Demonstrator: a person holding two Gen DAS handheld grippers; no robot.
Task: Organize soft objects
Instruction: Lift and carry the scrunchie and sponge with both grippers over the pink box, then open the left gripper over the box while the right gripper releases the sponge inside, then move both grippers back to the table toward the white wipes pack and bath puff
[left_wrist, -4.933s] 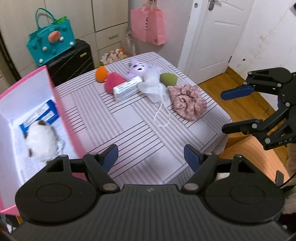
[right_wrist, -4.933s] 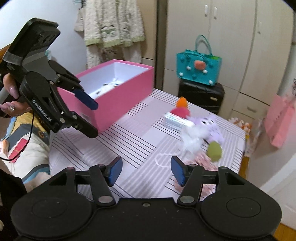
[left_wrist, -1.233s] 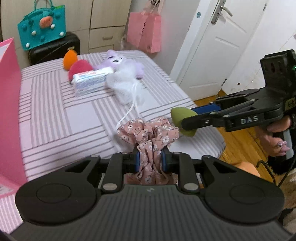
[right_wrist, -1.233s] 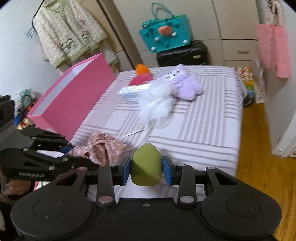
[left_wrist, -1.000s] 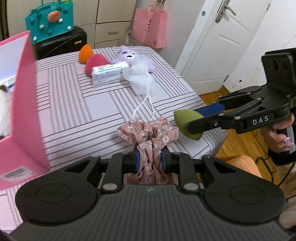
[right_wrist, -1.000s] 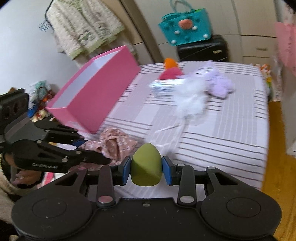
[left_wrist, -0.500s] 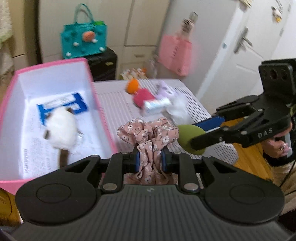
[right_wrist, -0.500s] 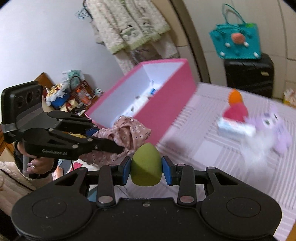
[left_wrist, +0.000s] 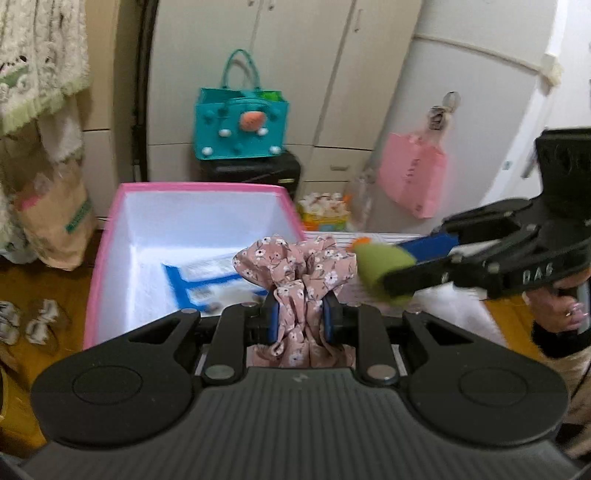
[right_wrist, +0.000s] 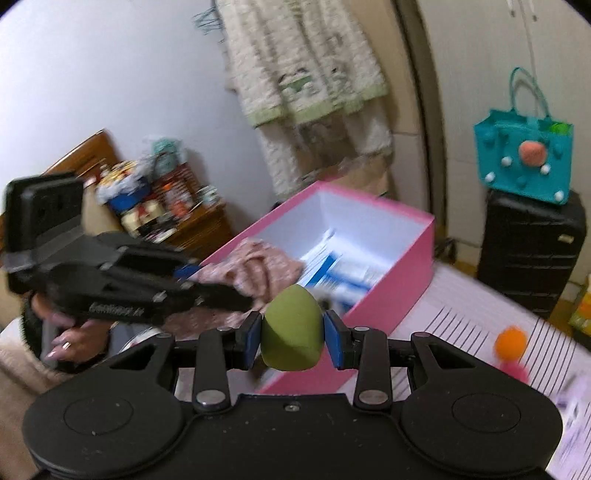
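Left gripper (left_wrist: 300, 320): blue pads clenched on the floral fabric pouch (left_wrist: 301, 271), a crumpled pink cloth with small white flowers, bunched and ruffled above the pads.
Pouch position: held in the air at the near edge of the pink box (left_wrist: 107, 240), over its opening.
Right gripper (right_wrist: 291, 339): blue pads pressed on both sides of the green sponge (right_wrist: 291, 328), a matte, smooth, egg-shaped foam piece with its pointed end up.
Sponge position: held aloft just beside the pouch, near the box's long pink wall.
Pink box: rectangular cardboard, pink outside, white inside; a blue-and-white printed sheet lies flat on its floor.
Striped cloth (right_wrist: 476, 332): white with thin dark lines; an orange sponge (right_wrist: 511, 342) rests on it, blurred.
Background: teal felt bag (left_wrist: 242, 123) on a black ribbed suitcase (right_wrist: 532, 243).
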